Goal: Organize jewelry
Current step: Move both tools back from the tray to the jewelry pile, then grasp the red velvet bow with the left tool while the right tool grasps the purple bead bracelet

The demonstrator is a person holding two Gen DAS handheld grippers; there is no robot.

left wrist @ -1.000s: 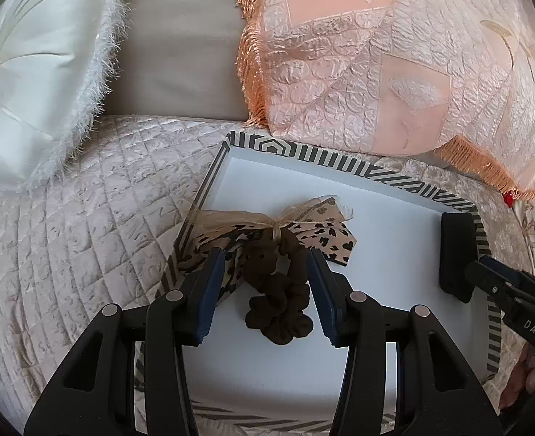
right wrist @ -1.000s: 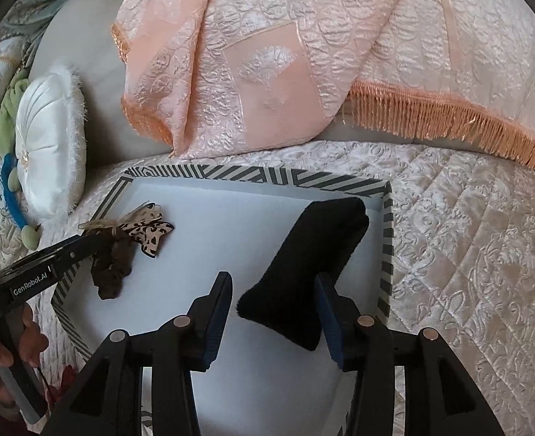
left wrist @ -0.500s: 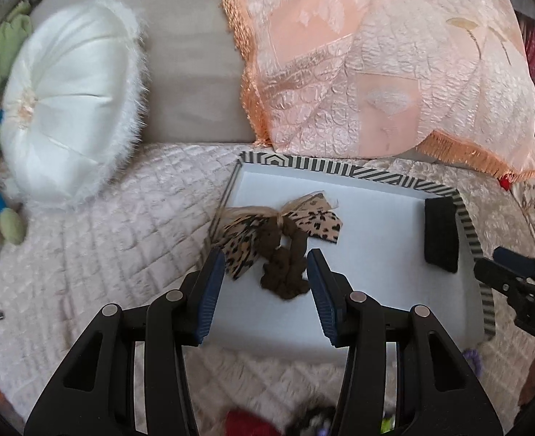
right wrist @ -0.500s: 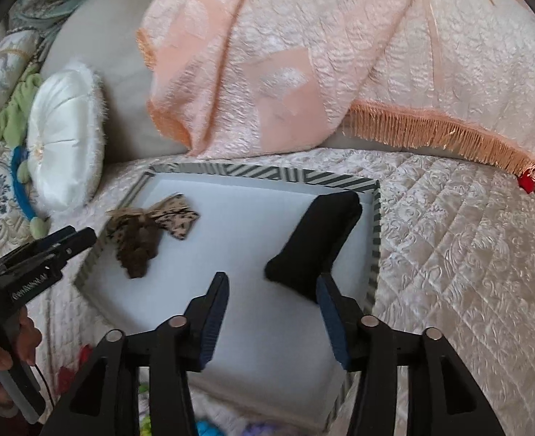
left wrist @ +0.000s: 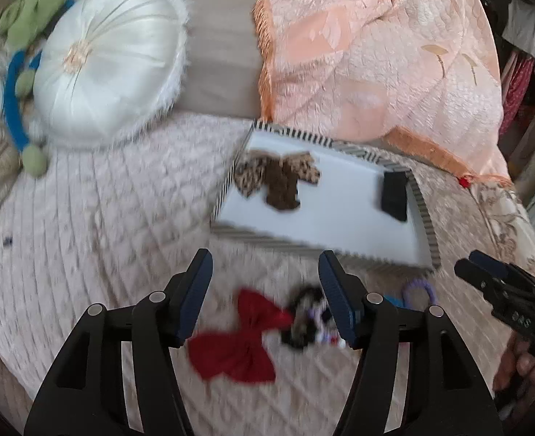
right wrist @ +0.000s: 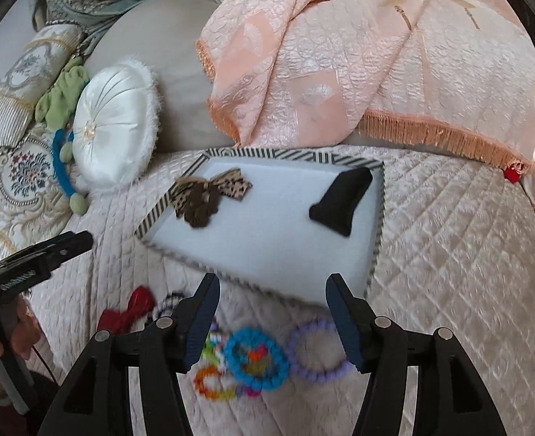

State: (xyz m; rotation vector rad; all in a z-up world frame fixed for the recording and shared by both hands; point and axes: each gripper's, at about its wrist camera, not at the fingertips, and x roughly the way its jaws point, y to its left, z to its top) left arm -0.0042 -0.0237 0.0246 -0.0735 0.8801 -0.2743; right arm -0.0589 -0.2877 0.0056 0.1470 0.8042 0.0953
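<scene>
Left wrist view: the left gripper hangs with its jaws wide apart and nothing between them, having just opened further, above a red bow and a black-and-white hair tie lying loose on the quilted bedspread. Beyond, the striped tray holds a leopard bow with a brown scrunchie at its left end and a black pouch at its right, apparently spaced so each piece keeps its own spot.

Right wrist view: the right gripper, jaws apart and empty after widening, is poised over a blue ring and a purple beaded bracelet, both outside the tray and seemingly next to be sorted.
</scene>
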